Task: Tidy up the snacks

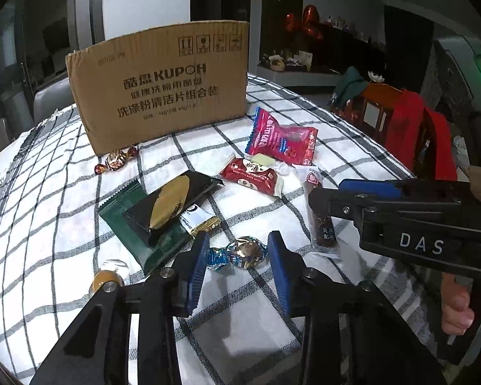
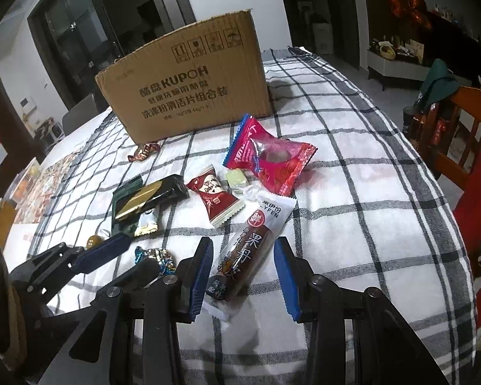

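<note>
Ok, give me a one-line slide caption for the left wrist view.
Left gripper fingers straddling a blue foil candy on the checked tablecloth, cardboard box behind the scattered snacks.

cardboard box [image 1: 158, 86] blocks far side, bare cloth [image 2: 368, 224] rightward

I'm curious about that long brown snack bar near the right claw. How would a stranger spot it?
Start at the cardboard box on the checked tablecloth. Come toward the claws past the pink packet. The snack bar is the only long, narrow one: brown, in a clear wrapper with a white top.
</note>
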Demonstrator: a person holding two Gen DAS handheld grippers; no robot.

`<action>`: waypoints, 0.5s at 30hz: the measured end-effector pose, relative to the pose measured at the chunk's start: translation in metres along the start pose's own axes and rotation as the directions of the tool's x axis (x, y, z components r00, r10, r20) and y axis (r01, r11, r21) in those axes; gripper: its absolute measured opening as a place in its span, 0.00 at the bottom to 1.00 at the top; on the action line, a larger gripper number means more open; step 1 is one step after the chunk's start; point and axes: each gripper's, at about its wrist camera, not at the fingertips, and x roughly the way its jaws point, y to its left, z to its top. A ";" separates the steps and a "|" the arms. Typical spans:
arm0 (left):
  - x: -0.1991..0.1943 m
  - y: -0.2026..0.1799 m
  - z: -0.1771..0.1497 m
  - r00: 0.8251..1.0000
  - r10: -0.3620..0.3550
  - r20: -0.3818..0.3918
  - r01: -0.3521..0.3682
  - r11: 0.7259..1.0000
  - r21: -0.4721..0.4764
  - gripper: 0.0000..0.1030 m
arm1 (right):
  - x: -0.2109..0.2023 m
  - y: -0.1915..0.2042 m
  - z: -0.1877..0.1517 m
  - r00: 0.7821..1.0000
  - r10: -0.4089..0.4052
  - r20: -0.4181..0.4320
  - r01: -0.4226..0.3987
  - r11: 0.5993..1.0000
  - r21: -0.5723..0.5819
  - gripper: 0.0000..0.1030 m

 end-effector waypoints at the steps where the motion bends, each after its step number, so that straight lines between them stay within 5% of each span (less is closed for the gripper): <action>1: 0.002 0.000 0.000 1.000 -0.001 -0.004 0.001 1.000 0.000 0.36 | 0.001 0.000 0.000 1.000 0.000 -0.003 0.000 1.000 0.000 0.39; 15: 0.011 0.006 0.001 0.998 -0.055 -0.041 0.053 0.998 -0.030 0.37 | 0.018 0.005 -0.002 0.999 -0.018 -0.035 0.018 1.000 -0.014 0.39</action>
